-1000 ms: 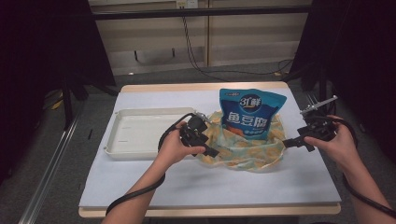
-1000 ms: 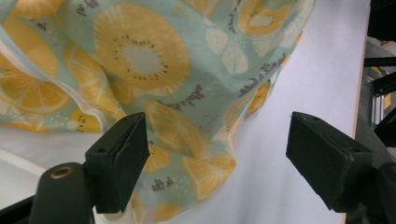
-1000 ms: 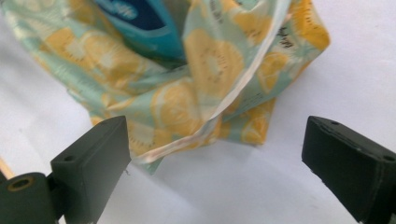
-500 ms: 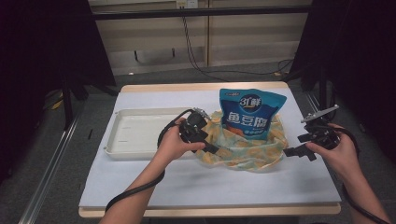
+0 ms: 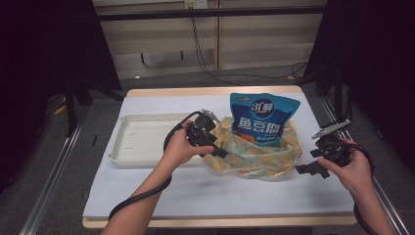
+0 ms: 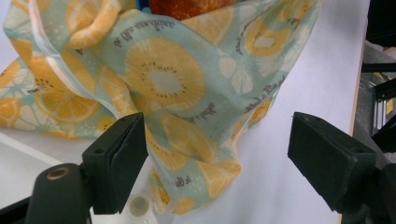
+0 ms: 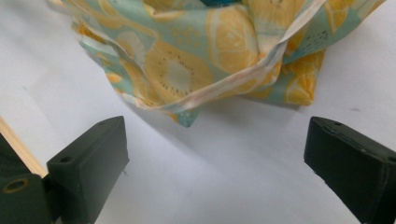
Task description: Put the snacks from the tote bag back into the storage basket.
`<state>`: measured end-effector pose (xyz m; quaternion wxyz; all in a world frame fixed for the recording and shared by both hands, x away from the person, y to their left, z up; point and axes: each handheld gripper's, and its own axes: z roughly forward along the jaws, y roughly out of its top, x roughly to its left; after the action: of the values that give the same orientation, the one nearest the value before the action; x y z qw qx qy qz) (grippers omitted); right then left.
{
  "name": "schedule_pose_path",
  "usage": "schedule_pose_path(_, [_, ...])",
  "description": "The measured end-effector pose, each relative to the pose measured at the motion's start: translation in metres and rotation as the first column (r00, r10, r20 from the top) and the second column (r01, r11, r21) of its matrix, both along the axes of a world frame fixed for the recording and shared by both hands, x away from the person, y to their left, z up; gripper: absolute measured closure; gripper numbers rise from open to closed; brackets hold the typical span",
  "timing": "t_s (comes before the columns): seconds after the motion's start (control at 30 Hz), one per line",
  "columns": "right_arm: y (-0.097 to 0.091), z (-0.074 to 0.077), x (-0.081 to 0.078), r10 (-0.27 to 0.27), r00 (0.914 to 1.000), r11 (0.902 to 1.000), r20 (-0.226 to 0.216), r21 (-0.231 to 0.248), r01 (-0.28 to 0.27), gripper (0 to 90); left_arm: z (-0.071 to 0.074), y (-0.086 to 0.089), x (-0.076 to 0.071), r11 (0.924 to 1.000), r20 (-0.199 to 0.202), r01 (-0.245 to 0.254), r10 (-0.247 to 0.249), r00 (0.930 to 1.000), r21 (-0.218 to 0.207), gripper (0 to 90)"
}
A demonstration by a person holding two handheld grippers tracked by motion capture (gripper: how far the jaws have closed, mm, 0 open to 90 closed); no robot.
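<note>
Half the blue pouch (image 5: 262, 120) hides in fruit-print bag (image 5: 254, 152).

**White-covered bench with a tray and a fruit-print bag**

The bench (image 5: 147, 196) has a pale wooden edge and a white covering over its top. On its left half lies a shallow white tray (image 5: 128, 157), long side running left to right. Just right of the tray, near the middle, a crumpled fruit-print cloth bag (image 5: 254, 159) rests on the white covering, its fabric spread in loose folds. A blue snack pouch (image 5: 263, 117) stands upright within the bag's folds.
</note>
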<state>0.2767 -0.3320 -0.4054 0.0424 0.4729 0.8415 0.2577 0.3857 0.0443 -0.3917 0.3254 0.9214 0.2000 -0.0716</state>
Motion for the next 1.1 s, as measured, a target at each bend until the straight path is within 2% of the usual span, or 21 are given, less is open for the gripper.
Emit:
schedule_pose_path(0.03, [0.0,0.0,0.0,-0.009,0.9999,0.9998,0.012,0.019,0.008,5.9,0.001,0.0,0.001,1.0,-0.004,0.005,-0.005,1.0,0.001,19.3])
schedule_pose_path(0.1, [0.001,-0.001,-0.002,-0.009,0.9999,0.9992,0.005,0.04,0.009,5.9,0.003,0.001,0.003,1.0,0.003,0.004,-0.004,1.0,-0.005,19.3])
schedule_pose_path(0.13, [0.001,-0.002,-0.003,-0.008,1.0,0.9994,0.006,0.033,0.008,5.9,0.004,0.001,0.003,0.9998,-0.004,-0.005,0.004,1.0,-0.019,19.2])
schedule_pose_path(0.2, [0.0,-0.002,-0.005,-0.021,0.9997,0.9995,0.013,0.025,0.02,5.9,0.008,0.001,0.005,0.9999,0.006,-0.004,0.004,1.0,-0.013,19.0])
schedule_pose_path(0.27, [-0.001,-0.003,-0.007,-0.013,0.9998,0.999,0.016,0.042,0.013,6.0,0.012,0.0,0.006,1.0,0.01,0.003,-0.003,1.0,-0.004,18.7])
schedule_pose_path(0.3, [-0.001,-0.002,-0.008,-0.019,0.9997,0.9986,0.014,0.049,0.019,6.0,0.012,0.0,0.007,0.9998,0.008,-0.004,0.004,1.0,-0.018,18.4])
schedule_pose_path(0.37, [-0.002,0.0,-0.01,-0.018,0.9996,0.9989,0.024,0.044,0.017,6.0,0.017,-0.001,0.009,1.0,0.013,0.001,-0.001,0.9999,-0.005,17.5])
schedule_pose_path(0.43, [-0.002,0.002,-0.011,-0.02,0.9994,0.9987,0.03,0.048,0.019,6.0,0.021,-0.003,0.011,0.9995,0.007,0.001,-0.001,1.0,-0.03,17.1])
schedule_pose_path(0.53, [-0.001,0.004,-0.011,-0.015,0.9991,0.9986,0.04,0.051,0.013,6.0,0.029,-0.007,0.014,0.9994,0.019,0.009,-0.008,0.9998,-0.032,17.1])
schedule_pose_path(0.6, [0.0,0.002,-0.01,-0.006,0.9992,0.9993,0.04,0.038,0.004,6.0,0.035,-0.01,0.016,0.9998,0.038,0.015,-0.014,0.9992,-0.013,17.0])
schedule_pose_path(0.7, [0.002,-0.001,-0.009,-0.001,0.9996,0.9995,0.027,0.032,0.0,6.2,0.041,-0.015,0.02,0.9997,0.04,0.016,-0.015,0.9991,-0.019,17.0])
schedule_pose_path(0.73, [0.004,-0.001,-0.009,-0.004,0.9999,0.9996,0.013,0.027,0.004,6.2,0.043,-0.016,0.021,0.9998,0.046,0.018,-0.017,0.9988,-0.009,17.0])
schedule_pose_path(0.8, [0.004,-0.002,-0.008,-0.002,0.9999,0.9996,0.01,0.028,0.001,6.2,0.046,-0.019,0.023,0.9997,0.044,0.013,-0.012,0.9989,-0.02,17.0])
schedule_pose_path(0.83, [0.003,-0.002,-0.008,0.0,0.9999,0.9996,0.017,0.027,0.0,6.2,0.048,-0.02,0.025,0.9998,0.053,0.018,-0.017,0.9984,-0.013,16.9])
schedule_pose_path(0.9, [0.002,-0.001,-0.008,0.002,0.9996,0.9994,0.028,0.035,-0.003,6.2,0.049,-0.022,0.028,0.9996,0.054,0.03,-0.029,0.9981,-0.001,16.9])
schedule_pose_path(0.93, [0.003,0.0,-0.009,-0.004,0.9999,0.9991,0.014,0.042,0.004,6.1,0.05,-0.023,0.029,0.9992,0.056,0.038,-0.039,0.9977,0.008,17.2])
schedule_pose_path(0.97, [0.002,-0.001,-0.009,0.002,0.9997,0.999,0.024,0.045,-0.003,6.2,0.05,-0.023,0.031,0.9995,0.054,0.031,-0.031,0.9981,0.004,17.6])
schedule_pose_path(1.1, [0.005,0.001,-0.01,0.002,0.9999,0.9994,0.014,0.035,-0.002,6.2,0.052,-0.023,0.039,0.9993,0.058,0.035,-0.036,0.9977,0.011,17.5])
